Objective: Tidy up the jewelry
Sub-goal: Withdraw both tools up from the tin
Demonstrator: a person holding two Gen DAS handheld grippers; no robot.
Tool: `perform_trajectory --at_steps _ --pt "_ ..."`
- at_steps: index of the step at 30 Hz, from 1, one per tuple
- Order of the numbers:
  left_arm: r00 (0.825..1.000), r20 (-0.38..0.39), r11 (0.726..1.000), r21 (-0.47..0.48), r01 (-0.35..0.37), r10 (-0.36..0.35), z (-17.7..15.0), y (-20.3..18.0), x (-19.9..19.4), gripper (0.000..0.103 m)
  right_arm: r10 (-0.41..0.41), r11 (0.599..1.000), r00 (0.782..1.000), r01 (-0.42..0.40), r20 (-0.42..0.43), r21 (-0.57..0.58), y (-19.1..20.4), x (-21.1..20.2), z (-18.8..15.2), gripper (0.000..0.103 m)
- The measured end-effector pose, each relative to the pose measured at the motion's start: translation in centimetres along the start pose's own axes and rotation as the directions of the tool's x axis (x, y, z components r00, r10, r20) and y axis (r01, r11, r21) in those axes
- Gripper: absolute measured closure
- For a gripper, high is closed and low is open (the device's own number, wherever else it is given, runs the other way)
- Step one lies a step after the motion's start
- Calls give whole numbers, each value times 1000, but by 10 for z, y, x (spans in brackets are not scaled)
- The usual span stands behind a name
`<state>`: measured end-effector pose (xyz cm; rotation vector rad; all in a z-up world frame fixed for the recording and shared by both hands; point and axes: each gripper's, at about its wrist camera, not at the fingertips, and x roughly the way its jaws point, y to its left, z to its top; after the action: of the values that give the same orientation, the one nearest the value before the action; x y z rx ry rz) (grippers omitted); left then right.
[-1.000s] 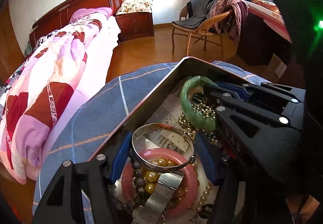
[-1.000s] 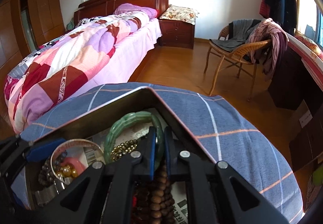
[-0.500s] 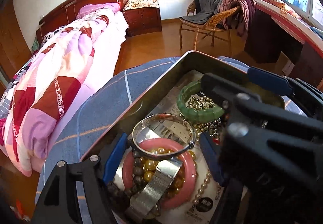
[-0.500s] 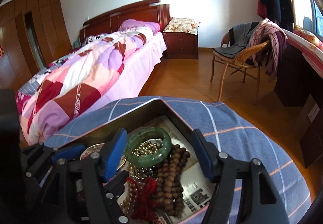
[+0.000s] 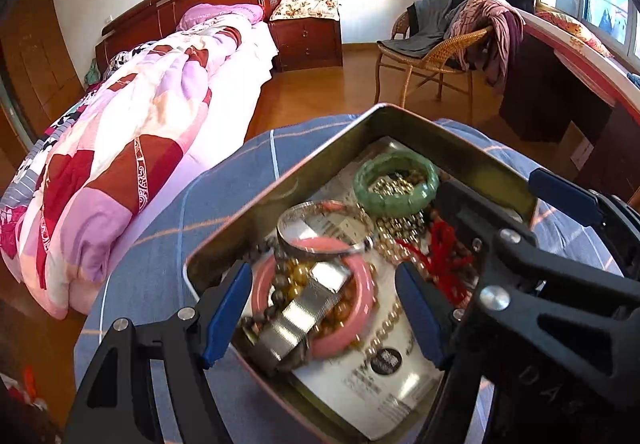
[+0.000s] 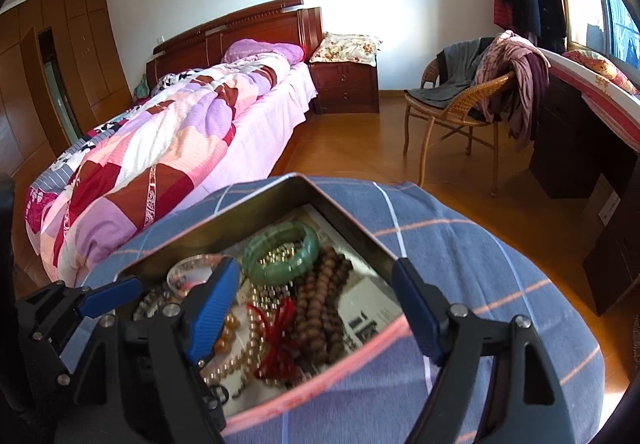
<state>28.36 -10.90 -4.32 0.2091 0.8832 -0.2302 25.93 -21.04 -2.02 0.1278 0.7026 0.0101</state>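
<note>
A metal tin (image 5: 404, 122) (image 6: 280, 184) lined with newspaper sits on a blue checked cloth. It holds a green bangle (image 5: 394, 180) (image 6: 280, 254), a silver bangle (image 5: 320, 226), a pink bangle (image 5: 360, 308), a metal watch band (image 5: 296, 314), brown wooden beads (image 6: 320, 308), a red tassel (image 6: 278, 332) and pearl strands. My left gripper (image 5: 324, 308) is open above the pink bangle and watch band, holding nothing. My right gripper (image 6: 316, 312) is open above the wooden beads, empty; it also shows in the left wrist view (image 5: 560, 244).
The cloth-covered round table (image 6: 460, 244) drops off on all sides. A bed with a patchwork quilt (image 6: 160, 148) stands to the left. A wicker chair with clothes (image 6: 472, 100) and a dark desk (image 6: 580, 148) stand to the right.
My right gripper opened, letting go of the green bangle, which now lies in the tin. Both grippers have drawn back and up from the tin.
</note>
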Motion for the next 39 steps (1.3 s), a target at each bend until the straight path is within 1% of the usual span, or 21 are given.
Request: perform_trajectory --at_steps 3,6,10,19,31,39 --pt "1000 3 1000 8 -19 19 -5 -3 -6 29 -4 1000 1000 4 -25 0 -1 -4 -5 13" --pt "999 13 999 17 -40 40 -10 -6 -18 29 -6 1000 999 6 -33 8 0 -14 -9 13" --pt "999 14 999 8 -51 51 -18 -5 -28 29 -13 1000 1000 13 -28 2 4 -28 -14 13" --pt "997 32 997 6 -72 72 -37 -8 -58 29 7 999 1000 -7 -17 31 10 -58 -31 10" --pt "997 29 996 -45 -73 74 -81 -10 -94 29 24 998 1000 -23 -8 52 8 -103 -63 8" --pt "995 68 995 -70 -74 79 -107 -14 -125 29 13 998 1000 -14 26 60 2 -137 -78 8"
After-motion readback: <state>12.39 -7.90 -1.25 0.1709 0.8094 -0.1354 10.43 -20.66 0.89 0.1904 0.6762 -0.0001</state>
